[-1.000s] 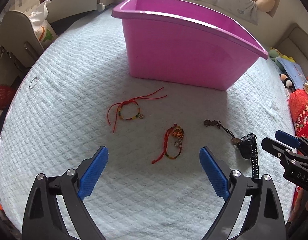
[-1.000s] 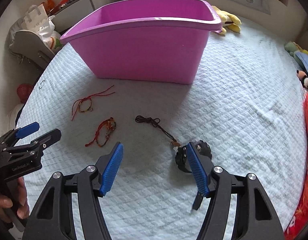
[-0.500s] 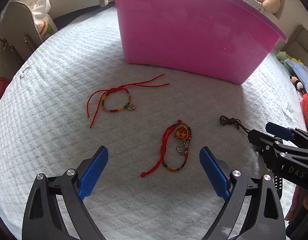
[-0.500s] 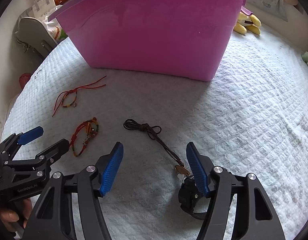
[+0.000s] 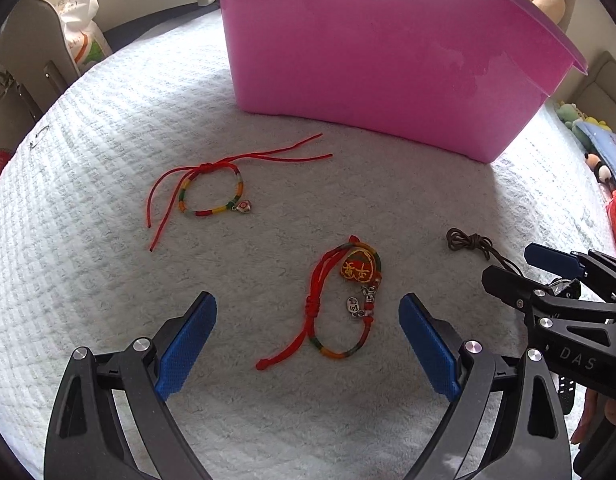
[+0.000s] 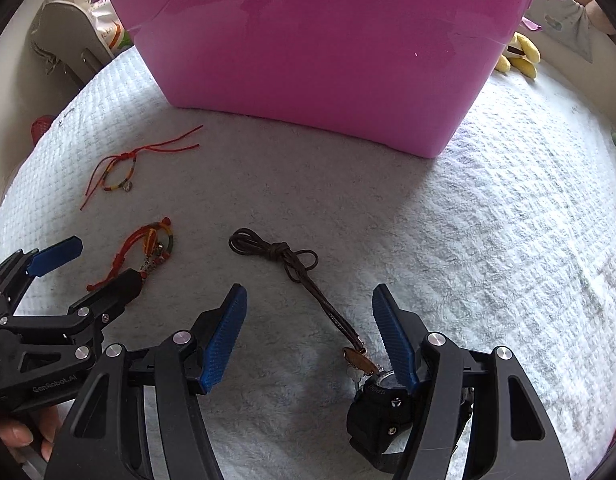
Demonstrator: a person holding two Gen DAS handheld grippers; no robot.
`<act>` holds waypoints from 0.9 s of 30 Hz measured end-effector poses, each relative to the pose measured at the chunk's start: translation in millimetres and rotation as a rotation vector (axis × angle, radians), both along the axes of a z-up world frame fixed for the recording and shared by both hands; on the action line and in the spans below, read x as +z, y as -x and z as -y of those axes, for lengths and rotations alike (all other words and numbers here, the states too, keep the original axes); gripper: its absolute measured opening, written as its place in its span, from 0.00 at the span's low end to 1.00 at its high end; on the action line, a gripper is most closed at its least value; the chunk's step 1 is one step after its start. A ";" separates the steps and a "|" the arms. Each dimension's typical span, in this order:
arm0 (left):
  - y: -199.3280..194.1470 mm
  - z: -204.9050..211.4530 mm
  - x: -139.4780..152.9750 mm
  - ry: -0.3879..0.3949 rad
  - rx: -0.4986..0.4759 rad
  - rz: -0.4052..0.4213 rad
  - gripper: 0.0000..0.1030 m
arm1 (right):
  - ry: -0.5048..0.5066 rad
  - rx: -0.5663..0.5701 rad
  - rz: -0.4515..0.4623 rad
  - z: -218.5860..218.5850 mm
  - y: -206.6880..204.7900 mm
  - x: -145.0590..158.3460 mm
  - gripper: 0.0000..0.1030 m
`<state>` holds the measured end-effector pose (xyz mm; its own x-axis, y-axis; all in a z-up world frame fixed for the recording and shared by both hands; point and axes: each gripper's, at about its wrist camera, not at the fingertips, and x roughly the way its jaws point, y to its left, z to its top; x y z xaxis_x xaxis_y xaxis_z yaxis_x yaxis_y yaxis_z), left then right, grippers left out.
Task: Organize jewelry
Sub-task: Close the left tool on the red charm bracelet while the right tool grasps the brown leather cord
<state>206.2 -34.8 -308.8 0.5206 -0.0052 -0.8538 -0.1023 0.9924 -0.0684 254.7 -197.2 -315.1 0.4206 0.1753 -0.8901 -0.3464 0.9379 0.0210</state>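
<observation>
both my grippers, left and right, gape wide and empty over red bracelet and brown cord.

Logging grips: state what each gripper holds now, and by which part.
Nothing is held. The left gripper stands open around the red bracelet; the right gripper stands open over the brown cord.

Both tools dropped toward the bed: left tool now straddles the red charm bracelet, right tool the brown cord.
</observation>
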 end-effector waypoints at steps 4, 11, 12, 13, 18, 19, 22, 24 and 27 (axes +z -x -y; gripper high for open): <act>-0.8 1.5 -3.9 0.002 -0.001 -0.006 0.88 | 0.008 0.001 -0.011 -1.1 -2.4 -6.1 0.61; -5.9 5.1 -11.5 0.005 0.001 -0.007 0.88 | 0.024 -0.003 -0.021 -6.0 -7.8 -11.9 0.61; -6.6 5.9 -13.2 0.001 -0.001 -0.008 0.88 | 0.027 -0.003 -0.023 -7.2 -8.4 -13.0 0.61; -8.0 6.8 -15.3 -0.004 -0.002 -0.008 0.88 | 0.030 -0.003 -0.024 -9.6 -10.1 -14.4 0.61; -12.2 13.6 -23.0 -0.035 -0.023 0.004 0.90 | 0.033 -0.008 -0.028 -15.1 -16.2 -19.2 0.61; -12.5 14.9 -24.8 -0.041 -0.022 0.007 0.91 | 0.037 -0.008 -0.026 -16.7 -17.4 -20.0 0.61; -16.2 16.2 -29.2 -0.037 -0.010 0.014 0.91 | 0.038 -0.012 -0.025 -20.2 -23.4 -22.0 0.61; -18.3 17.3 -30.5 -0.042 -0.007 0.021 0.91 | 0.035 -0.013 -0.021 -21.7 -26.6 -23.1 0.61; -22.5 18.6 -31.7 -0.047 -0.013 0.026 0.91 | 0.040 0.003 -0.014 -25.8 -31.5 -23.8 0.61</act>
<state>228.7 -53.4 -340.5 0.5426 0.0276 -0.8396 -0.0877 0.9959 -0.0240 286.1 -171.4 -338.9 0.4080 0.1402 -0.9021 -0.3489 0.9371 -0.0122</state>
